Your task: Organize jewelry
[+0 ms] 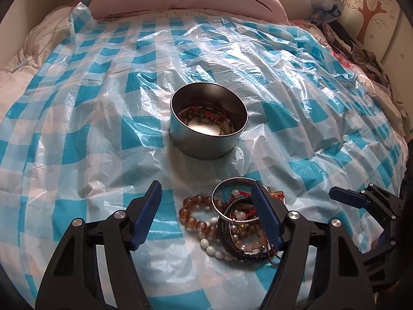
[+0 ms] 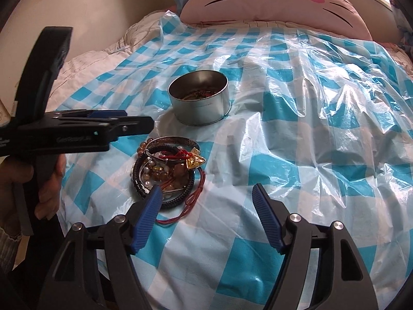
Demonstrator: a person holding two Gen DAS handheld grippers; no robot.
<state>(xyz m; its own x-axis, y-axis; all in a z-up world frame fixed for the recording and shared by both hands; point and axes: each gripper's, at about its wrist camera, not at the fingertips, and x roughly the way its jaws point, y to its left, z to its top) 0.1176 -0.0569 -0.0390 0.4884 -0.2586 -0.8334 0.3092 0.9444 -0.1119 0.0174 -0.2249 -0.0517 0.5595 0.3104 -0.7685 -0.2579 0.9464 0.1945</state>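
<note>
Both grippers open over a jewelry pile, tin beyond.

Left gripper (image 1: pixel 206 193): jaws spread wide, gripping nothing. The amber bead bracelet (image 1: pixel 192 213) and white bead bracelet (image 1: pixel 214 245) lie between the jaws, toward the right finger. The silver bangle (image 1: pixel 232 199) and dark braided bracelet (image 1: pixel 232 242) lie against the right finger's (image 1: pixel 265 219) inner face; contact cannot be confirmed. The round metal tin (image 1: pixel 207 129) stands ahead of the jaws, apart from the pile, with jewelry inside it. Right gripper (image 2: pixel 206 197): jaws spread wide, gripping nothing. The jewelry pile (image 2: pixel 167 165) lies just ahead of its left finger (image 2: pixel 148 214); a red cord (image 2: pixel 191 201) trails toward the jaw gap. All rests on the blue-checked plastic sheet (image 2: pixel 296 155).
</note>
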